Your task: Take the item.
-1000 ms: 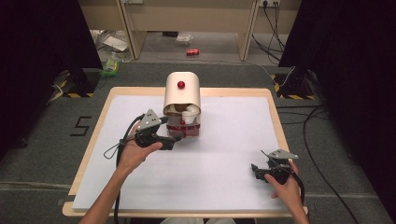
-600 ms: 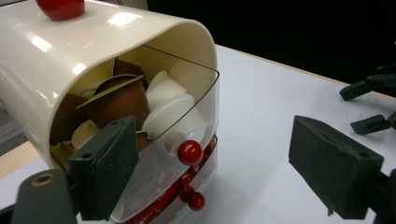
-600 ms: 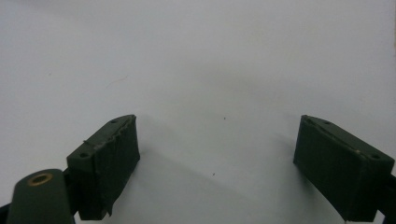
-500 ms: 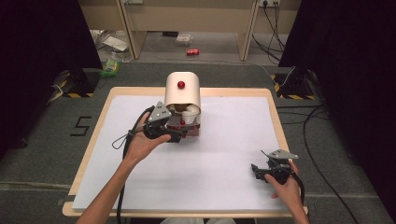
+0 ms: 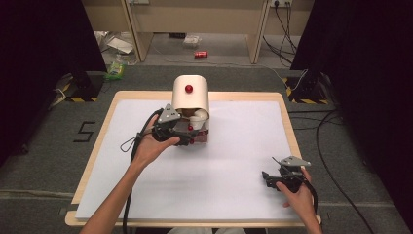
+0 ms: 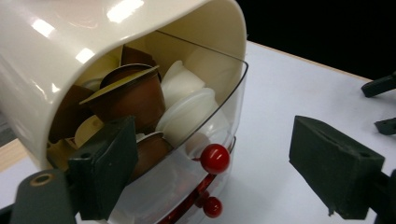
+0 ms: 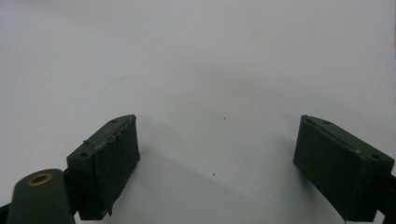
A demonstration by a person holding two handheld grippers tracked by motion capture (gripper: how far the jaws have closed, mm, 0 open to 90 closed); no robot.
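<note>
A cream roll-top box (image 5: 191,95) with a red knob (image 5: 188,88) on its lid stands at the table's middle back. Its clear front drawer (image 6: 187,182) carries a red ball knob (image 6: 214,158) and holds brown and white capsules (image 6: 135,95). My left gripper (image 5: 187,139) is open at the box's front, its jaws either side of the drawer's red knob (image 5: 191,128) without touching it. My right gripper (image 5: 267,178) rests open low over the white table surface (image 7: 196,70) near the front right, nothing between its jaws.
The white sheet (image 5: 234,146) covers a wooden-edged table (image 5: 287,122). A second smaller red knob (image 6: 212,206) sits lower on the box. Cables (image 5: 130,146) trail from the left gripper. Beyond the table lie floor clutter and a red can (image 5: 200,54).
My left gripper has moved forward and right, up to the box's front, so its open jaws now flank the drawer knob. The right gripper has stayed put.
</note>
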